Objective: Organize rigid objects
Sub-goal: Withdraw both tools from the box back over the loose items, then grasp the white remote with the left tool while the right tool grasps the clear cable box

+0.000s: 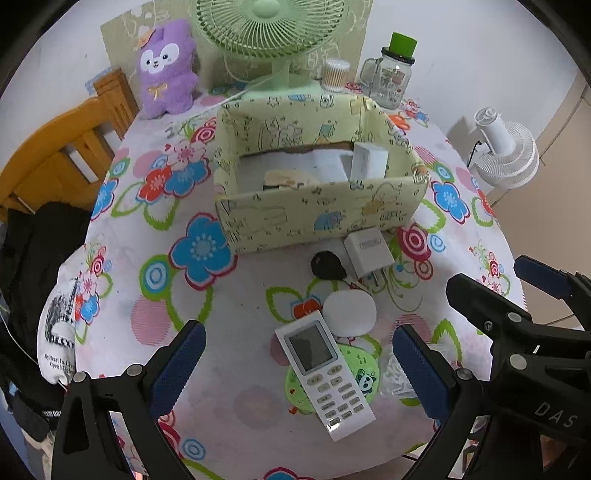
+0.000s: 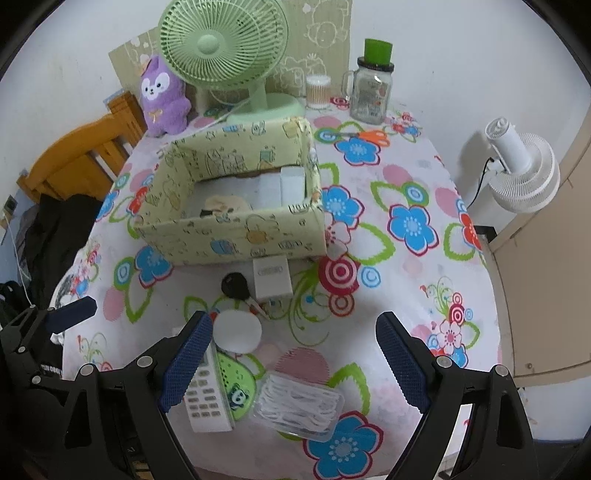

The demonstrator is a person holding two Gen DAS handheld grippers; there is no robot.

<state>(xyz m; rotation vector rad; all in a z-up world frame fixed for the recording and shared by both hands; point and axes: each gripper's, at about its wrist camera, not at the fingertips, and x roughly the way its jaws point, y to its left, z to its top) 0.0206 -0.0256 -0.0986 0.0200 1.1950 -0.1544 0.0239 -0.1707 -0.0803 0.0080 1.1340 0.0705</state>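
Blue-padded fingers of the left gripper (image 1: 299,362) stand wide apart above the near edge of the table (image 1: 229,402), holding nothing; between them lies a white remote control (image 1: 325,376), display end pointing away, resting partly on a green panda-print disc (image 1: 364,376). Right gripper (image 2: 295,363), likewise spread and empty, hovers just beside it, over a clear plastic box of white floss picks (image 2: 301,406); its left finger (image 2: 188,365) overlaps the remote in the right wrist view. Beyond the remote, touching its far corner, lies a round white pad (image 1: 350,312). Farther out sit a black car key (image 1: 327,266) and a white charger plug (image 1: 367,251), side by side, the plug just in front of the box wall. Centre of table: an open yellow-green cartoon-print cardboard box (image 1: 317,218), already containing a white carton (image 1: 368,160) upright against its right wall and a pale flat item with a dark object at its base, not identifiable. Behind the box: green desk fan (image 1: 271,26), purple plush rabbit (image 1: 166,70), cotton-swab jar (image 1: 335,75), and glass mug jar with green lid (image 1: 393,72). Orange-handled scissors (image 2: 369,136) lie right of the box. Off the table: wooden chair (image 1: 62,147) at left, white floor fan (image 1: 508,151) at right. Table covering: flower-print cloth
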